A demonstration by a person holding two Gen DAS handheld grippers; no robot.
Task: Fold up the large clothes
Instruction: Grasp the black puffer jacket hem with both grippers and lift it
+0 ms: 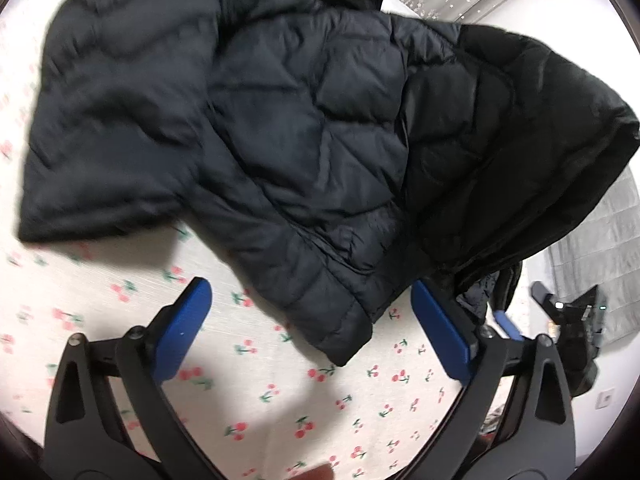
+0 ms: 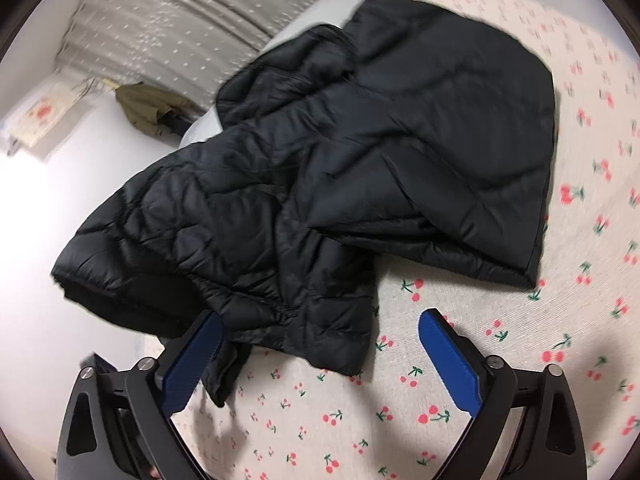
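A dark quilted jacket [image 1: 304, 132] is lying crumpled on the cherry-print bed sheet [image 1: 280, 396], part of it hanging over the bed's edge. The left gripper [image 1: 312, 332] is hovering with its blue pads spread apart around the jacket's near hem, gripping nothing. The right gripper [image 2: 320, 360] is likewise standing wide, empty. Only the right wrist view is showing an olive garment [image 2: 148, 108] beside the grey curtain [image 2: 160, 20]; only the left is showing the other gripper beyond the hanging cloth.

Both views taken from wrists, angled steeply down, close above cherry-print sheet [image 1: 280, 400]. Black quilted jacket [image 1: 280, 120] shared, seen from opposite ends of hem.
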